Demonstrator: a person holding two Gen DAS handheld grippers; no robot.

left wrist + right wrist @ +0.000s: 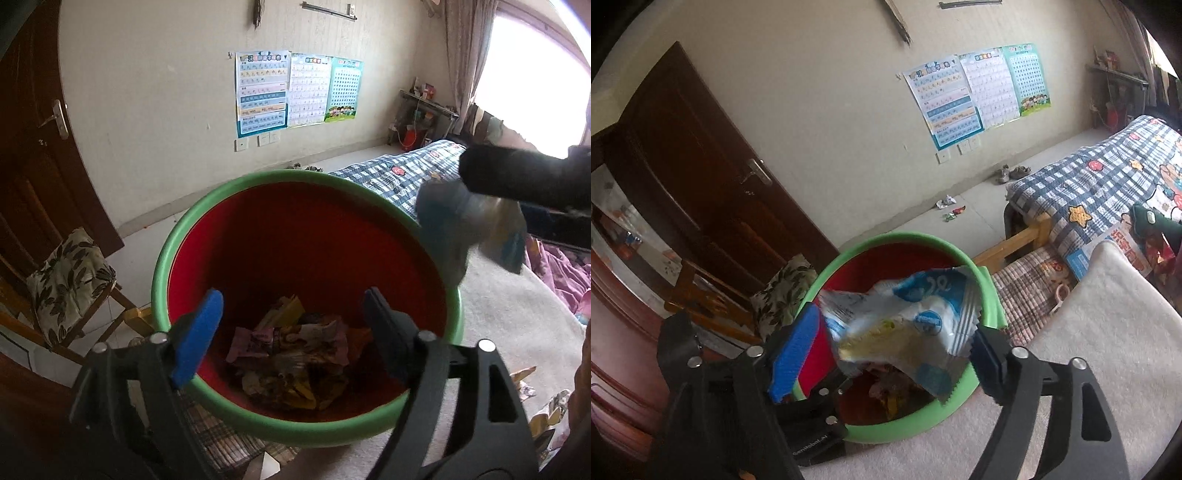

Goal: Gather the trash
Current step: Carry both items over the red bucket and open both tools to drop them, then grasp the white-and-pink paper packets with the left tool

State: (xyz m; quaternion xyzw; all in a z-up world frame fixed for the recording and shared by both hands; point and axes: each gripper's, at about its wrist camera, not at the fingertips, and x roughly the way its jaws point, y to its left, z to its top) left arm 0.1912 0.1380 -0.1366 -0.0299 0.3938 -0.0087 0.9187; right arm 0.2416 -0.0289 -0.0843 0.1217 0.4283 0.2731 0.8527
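Observation:
A red bin with a green rim (258,181) stands in front of me and holds several crumpled wrappers (295,350). My left gripper (291,332) is open over the bin's near side, with nothing between its fingers. A blue and white snack wrapper (905,317) hangs between the wide-apart fingers of my right gripper (886,343), above the bin (897,236); it looks loose rather than pinched. In the left wrist view the same wrapper (469,229) is a blur over the bin's right rim, under a dark sleeve (524,173).
A wooden chair with a leaf-print cushion (70,288) stands left of the bin, before a dark door (701,177). A bed with a checked quilt (1108,177) lies to the right. Small wrappers (951,206) and shoes (1012,173) lie on the floor by the wall.

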